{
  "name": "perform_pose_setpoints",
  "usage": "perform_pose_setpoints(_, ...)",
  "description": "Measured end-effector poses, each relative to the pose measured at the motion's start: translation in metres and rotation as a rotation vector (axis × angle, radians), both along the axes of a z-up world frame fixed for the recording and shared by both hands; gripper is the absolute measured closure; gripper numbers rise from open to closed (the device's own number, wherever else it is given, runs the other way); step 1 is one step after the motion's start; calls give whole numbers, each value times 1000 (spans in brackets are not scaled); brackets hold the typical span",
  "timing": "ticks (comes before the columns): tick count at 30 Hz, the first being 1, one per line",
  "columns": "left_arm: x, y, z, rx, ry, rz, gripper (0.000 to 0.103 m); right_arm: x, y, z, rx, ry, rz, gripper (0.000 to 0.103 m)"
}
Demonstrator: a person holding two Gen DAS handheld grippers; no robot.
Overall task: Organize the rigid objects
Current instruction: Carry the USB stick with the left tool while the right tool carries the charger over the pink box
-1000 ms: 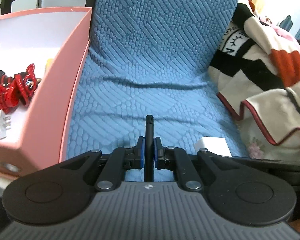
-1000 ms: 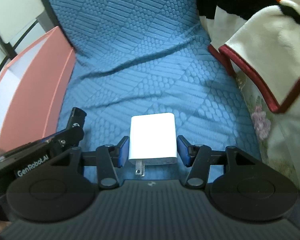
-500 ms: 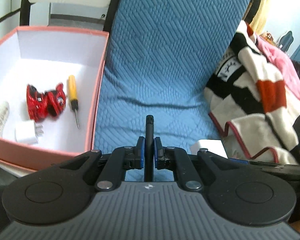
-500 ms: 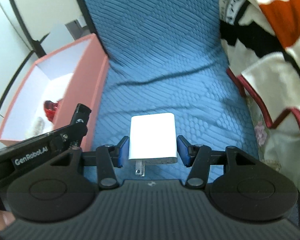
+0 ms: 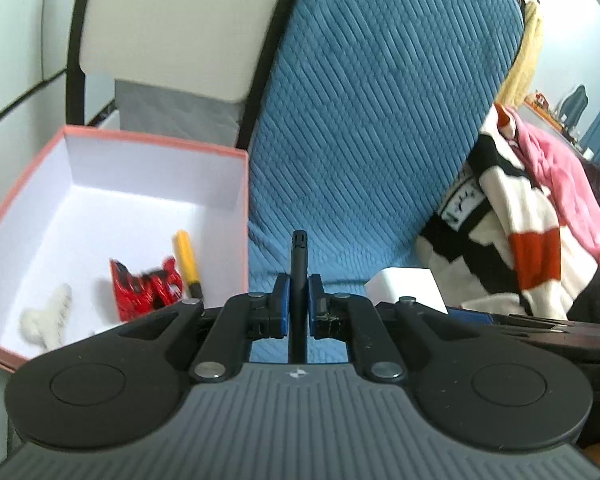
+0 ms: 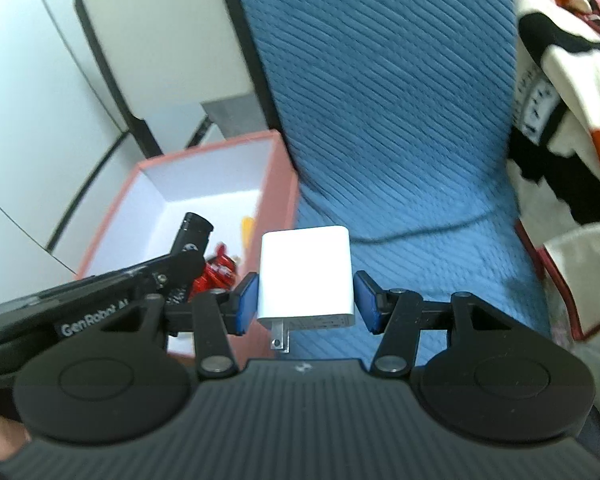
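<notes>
L gripper [image 5: 298, 306] clamped on black rod [image 5: 299, 276], R gripper [image 6: 306, 302] on white charger [image 6: 306, 276], both by pink box rim [image 5: 156, 143]

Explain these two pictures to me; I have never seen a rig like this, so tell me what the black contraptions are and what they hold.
No robot here: a person holds two hand-held pinchers, each with a camera looking along its two fingers. One picture comes from the left gripper, the other from the right gripper.

The left one is shut on a thin black stick-like tool. The right one is clamped on a white square plug-in charger, prongs pointing back at the camera.

Below lies a blue quilted cushion. Beside it stands a pink cardboard box with white inside, holding a red shiny toy, a yellow-handled screwdriver and a fluffy white thing.
</notes>
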State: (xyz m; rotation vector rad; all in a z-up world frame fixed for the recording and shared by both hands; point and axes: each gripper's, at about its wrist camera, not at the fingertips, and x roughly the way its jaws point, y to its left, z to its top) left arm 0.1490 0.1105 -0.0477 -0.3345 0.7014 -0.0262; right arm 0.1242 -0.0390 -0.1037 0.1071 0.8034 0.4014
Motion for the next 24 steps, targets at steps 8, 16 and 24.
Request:
perform_pose_setpoints(8,-1,48,30,7,-41,54,92,7,34,24,23,-33,46,49)
perform_pose_setpoints(16,0,94,47,19,-68,97,92,14,74,31,46,-31,102,49)
perform_pose_setpoints(24,6,133,14,13,0,119,92,23,115,-3,14,46,133,49)
